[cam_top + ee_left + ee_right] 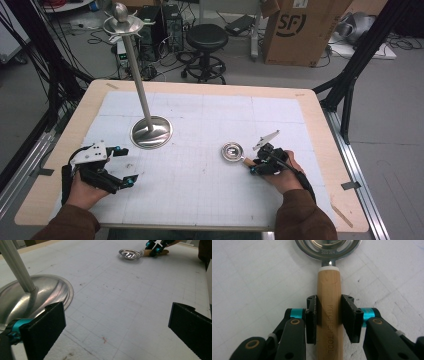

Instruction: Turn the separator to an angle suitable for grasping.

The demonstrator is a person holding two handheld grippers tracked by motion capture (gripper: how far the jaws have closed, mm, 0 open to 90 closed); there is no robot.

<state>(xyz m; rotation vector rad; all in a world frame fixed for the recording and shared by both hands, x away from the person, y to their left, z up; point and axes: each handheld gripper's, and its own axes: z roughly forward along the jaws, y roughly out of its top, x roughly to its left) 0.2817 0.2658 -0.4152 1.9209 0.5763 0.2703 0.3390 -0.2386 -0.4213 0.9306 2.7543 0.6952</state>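
A small steel slotted spoon (232, 151) with a wooden handle (329, 287) lies flat on the white gridded mat, right of centre. My right gripper (256, 166) is shut on that handle, one pad (312, 315) pressing each side, and the steel head (328, 247) points away from it. In the left gripper view the spoon (130, 254) and the right gripper (153, 247) appear far off. My left gripper (127, 165) rests at the mat's near left, open and with nothing between its jaws (117, 327). A tall steel stand (137, 75) rises from its round base (37, 297) just beyond it.
The white mat (200, 190) covers most of the wooden table (320, 125). The stand's pole leans toward the far left and carries a dish and ball on top (120, 22). Behind the table stand a black stool (206, 45), a cardboard box (300, 30) and black frame posts (350, 75).
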